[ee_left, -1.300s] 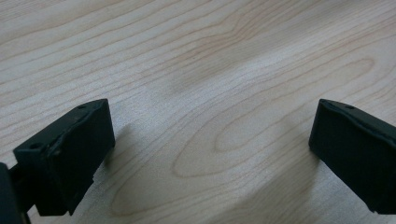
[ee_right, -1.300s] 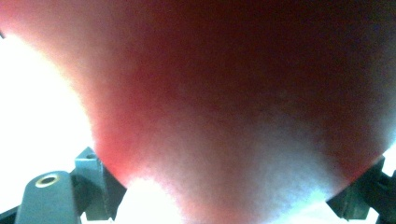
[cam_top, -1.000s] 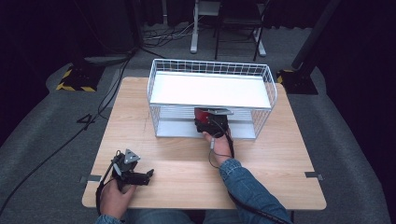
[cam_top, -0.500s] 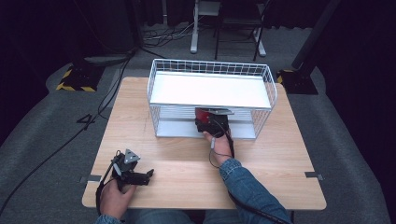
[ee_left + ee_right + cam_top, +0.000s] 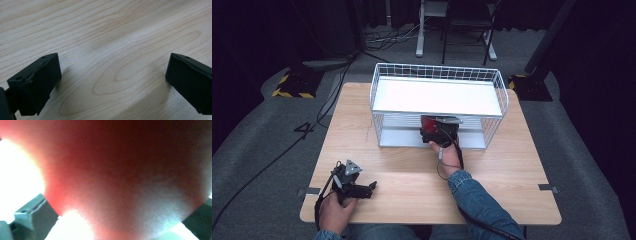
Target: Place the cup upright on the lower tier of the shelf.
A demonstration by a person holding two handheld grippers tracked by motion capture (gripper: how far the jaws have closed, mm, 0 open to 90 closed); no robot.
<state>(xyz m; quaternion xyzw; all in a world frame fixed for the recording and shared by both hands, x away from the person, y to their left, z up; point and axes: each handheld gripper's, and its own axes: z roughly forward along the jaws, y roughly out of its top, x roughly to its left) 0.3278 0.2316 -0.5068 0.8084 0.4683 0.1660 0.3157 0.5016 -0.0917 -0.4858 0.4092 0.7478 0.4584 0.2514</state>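
Note:
A white wire rack [image 5: 438,70] stands at the far middle of the wooden table [image 5: 507,170]. At the front of its lower level sits a red thing [image 5: 428,122]. My right gripper [image 5: 436,128] reaches into that level against the red thing. Its jaws have just been opening. In the right gripper view they stand wide at the bottom corners, and the blurred red thing [image 5: 112,170] lies close between them. My left gripper [image 5: 370,187] lies low at the table's near left. It is open over bare wood [image 5: 110,45] with nothing between its fingers [image 5: 37,82].
The rack has a white upper shelf [image 5: 437,97] above the level the right gripper is in. The table ends close behind the left hand. Cables, chair legs and a yellow-striped block [image 5: 292,85] lie on the dark floor beyond.

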